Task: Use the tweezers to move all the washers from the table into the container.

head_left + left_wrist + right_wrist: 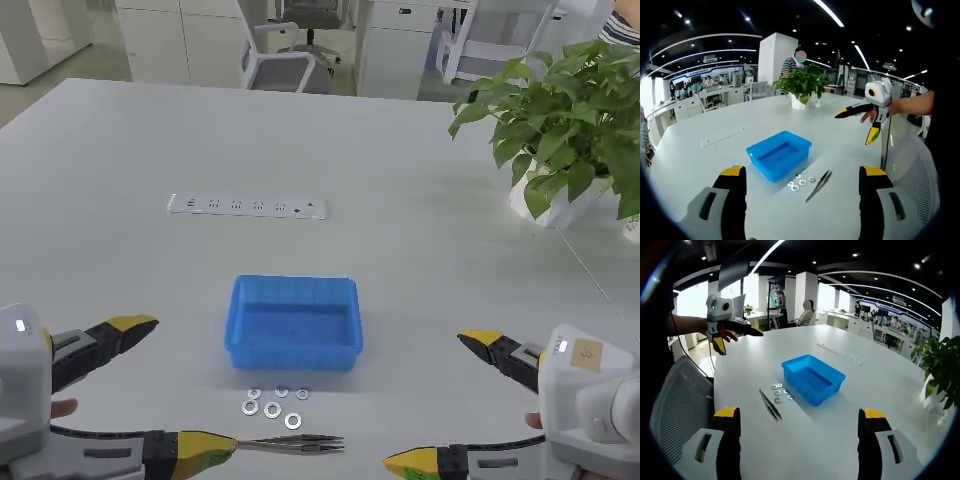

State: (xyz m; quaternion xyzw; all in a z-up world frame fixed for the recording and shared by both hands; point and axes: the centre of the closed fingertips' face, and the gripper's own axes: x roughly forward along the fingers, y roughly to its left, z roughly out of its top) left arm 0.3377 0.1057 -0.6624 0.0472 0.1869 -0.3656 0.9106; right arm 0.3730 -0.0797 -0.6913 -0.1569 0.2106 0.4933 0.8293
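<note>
Blue plastic bin [293, 322] at mid-table [420, 230], open side up, long side facing the camera in the head view. Just in front of its near wall, a loose cluster of silver washers [272, 402], all lying flat on the pale grey top. Nearer still, just beside the cluster, tweezers [300, 441] lying flat and crosswise to the head view, held by neither tool. At lower left of the head view, left gripper [196, 383], yellow-tipped jaws spread wide, gripping nothing; lower jaw tip close to one end of the tweezers, touching or not unclear from there. In the left gripper view, bin, washers and tweezers framed between the two jaws, ahead of them on the table. At lower right of the head view, right gripper [422, 400], jaws likewise wide apart and gripping nothing, off to the side of the bin. In the right gripper view, same spread of jaws, with tweezers nearest, then washers, then bin. Beyond the bin, a white power strip [247, 207] flat on the table. Near the table's right edge, a leafy plant [560, 130] in a white pot. Past the far end, office chairs [290, 50] and white cabinets.
</note>
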